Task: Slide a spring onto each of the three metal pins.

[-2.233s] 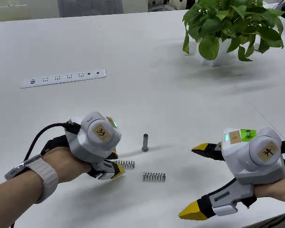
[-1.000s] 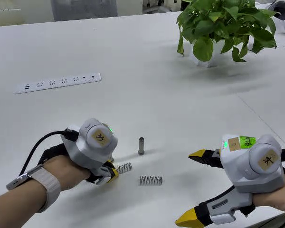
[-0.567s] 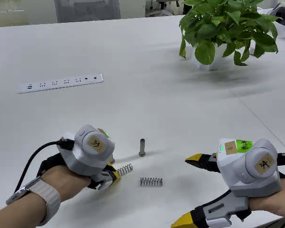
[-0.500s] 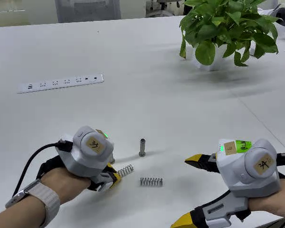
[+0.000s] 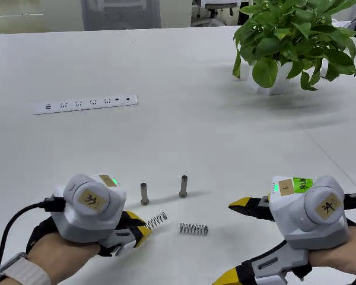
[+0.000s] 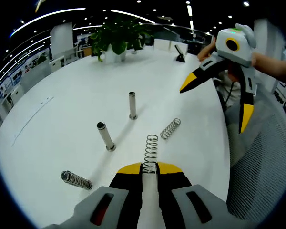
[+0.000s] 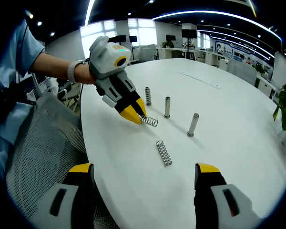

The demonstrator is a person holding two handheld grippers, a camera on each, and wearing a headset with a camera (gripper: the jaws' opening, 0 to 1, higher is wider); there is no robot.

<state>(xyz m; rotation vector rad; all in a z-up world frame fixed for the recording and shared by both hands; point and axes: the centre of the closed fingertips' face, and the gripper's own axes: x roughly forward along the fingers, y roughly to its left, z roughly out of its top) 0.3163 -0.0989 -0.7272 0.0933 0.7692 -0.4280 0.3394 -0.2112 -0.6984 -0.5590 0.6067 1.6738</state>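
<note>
My left gripper (image 5: 137, 233) (image 6: 150, 168) is shut on one end of a small steel spring (image 5: 156, 220) (image 6: 151, 149) that sticks out ahead of it just above the white table. Two bare metal pins (image 5: 144, 193) (image 5: 183, 186) stand upright beyond it. A third pin (image 6: 76, 180) (image 7: 148, 96) wears a spring and sits to the left of the held one. Another spring (image 5: 193, 228) (image 6: 170, 128) (image 7: 164, 152) lies loose on the table. My right gripper (image 5: 232, 240) (image 7: 143, 167) stands open near the table's front edge, right of the loose spring, with nothing in it.
A white power strip (image 5: 86, 104) lies far back left and a potted plant (image 5: 291, 41) stands at the back right. A grey mesh chair (image 7: 33, 157) is beside the table's rounded front edge.
My left gripper has drawn back to the left with the spring still in it, uncovering the second bare pin. The right gripper has barely moved.
</note>
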